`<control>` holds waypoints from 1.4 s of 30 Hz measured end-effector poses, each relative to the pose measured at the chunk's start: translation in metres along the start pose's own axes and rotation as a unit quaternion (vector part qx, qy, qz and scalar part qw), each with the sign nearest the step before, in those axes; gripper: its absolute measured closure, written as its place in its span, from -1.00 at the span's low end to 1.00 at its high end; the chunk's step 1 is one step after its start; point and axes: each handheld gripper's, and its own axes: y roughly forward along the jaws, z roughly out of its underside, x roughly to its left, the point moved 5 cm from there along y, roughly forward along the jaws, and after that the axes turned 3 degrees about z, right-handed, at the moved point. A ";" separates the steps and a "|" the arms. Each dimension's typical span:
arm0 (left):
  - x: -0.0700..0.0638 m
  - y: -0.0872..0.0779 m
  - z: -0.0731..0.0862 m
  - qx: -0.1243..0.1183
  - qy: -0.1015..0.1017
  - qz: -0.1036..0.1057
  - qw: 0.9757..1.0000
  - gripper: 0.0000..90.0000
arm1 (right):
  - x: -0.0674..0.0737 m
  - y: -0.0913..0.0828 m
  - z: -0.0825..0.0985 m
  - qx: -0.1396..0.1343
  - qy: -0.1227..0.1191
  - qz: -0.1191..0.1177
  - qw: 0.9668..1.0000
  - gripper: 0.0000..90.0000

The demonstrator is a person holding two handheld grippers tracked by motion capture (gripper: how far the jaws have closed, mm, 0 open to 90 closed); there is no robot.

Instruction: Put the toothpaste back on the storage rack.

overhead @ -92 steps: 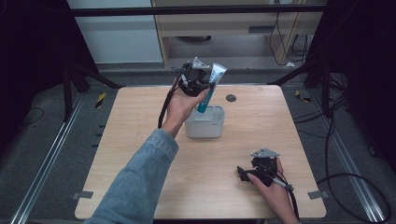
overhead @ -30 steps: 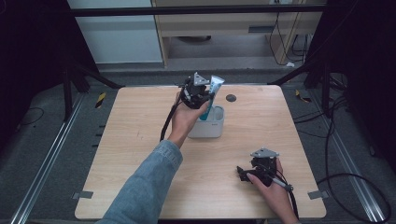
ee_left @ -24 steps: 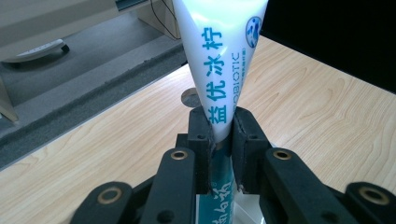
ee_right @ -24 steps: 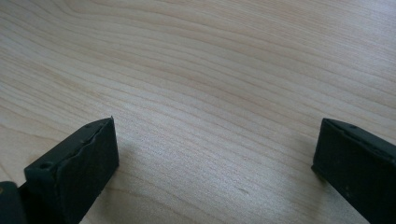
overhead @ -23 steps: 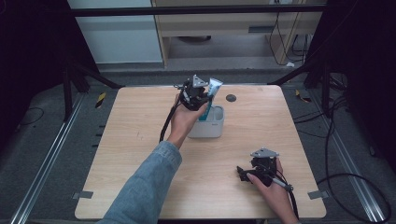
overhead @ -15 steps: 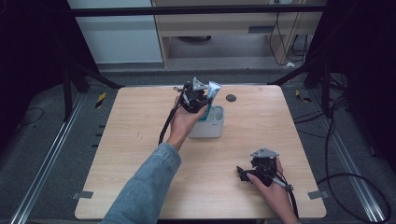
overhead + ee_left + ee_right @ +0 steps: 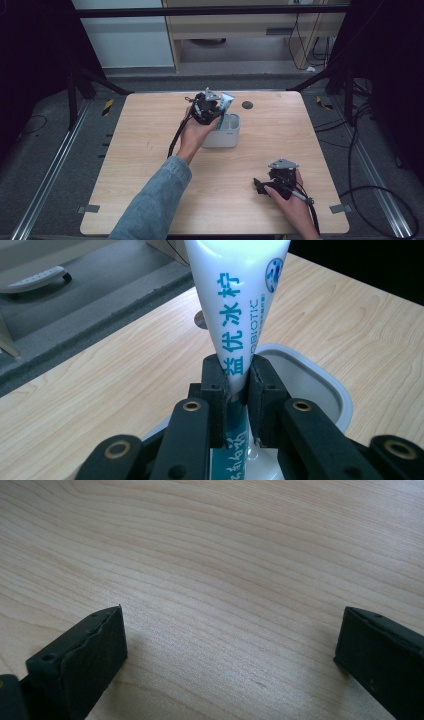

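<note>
Since the earlier frames the left gripper [image 7: 212, 106] has come down with the toothpaste tube [image 7: 239, 305], so the tube's lower end now sits inside the grey cup [image 7: 223, 136] — held upright and clamped mid-body, likely so it drops in cap-first. Its jaws are closed tight on the tube, right above the cup's rim. The cup is near table centre, the dark round spot [image 7: 247, 105] at its 1 o'clock. The right gripper [image 7: 276, 183] rests on the table [image 7: 140, 150] at the cup's 5 o'clock, jaws spread wide, holding nothing — parked. Count: one tube, one cup, two grippers, one spot.
</note>
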 end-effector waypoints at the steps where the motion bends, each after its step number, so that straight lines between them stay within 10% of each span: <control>1: 0.000 0.000 0.000 0.000 0.000 0.000 1.000 0.76 | 0.000 0.000 0.000 0.000 0.000 0.000 1.000 -0.99; 42: -0.003 0.011 0.010 0.037 -0.005 0.017 0.999 0.74 | 0.000 0.000 0.000 0.001 0.000 0.000 1.000 -0.99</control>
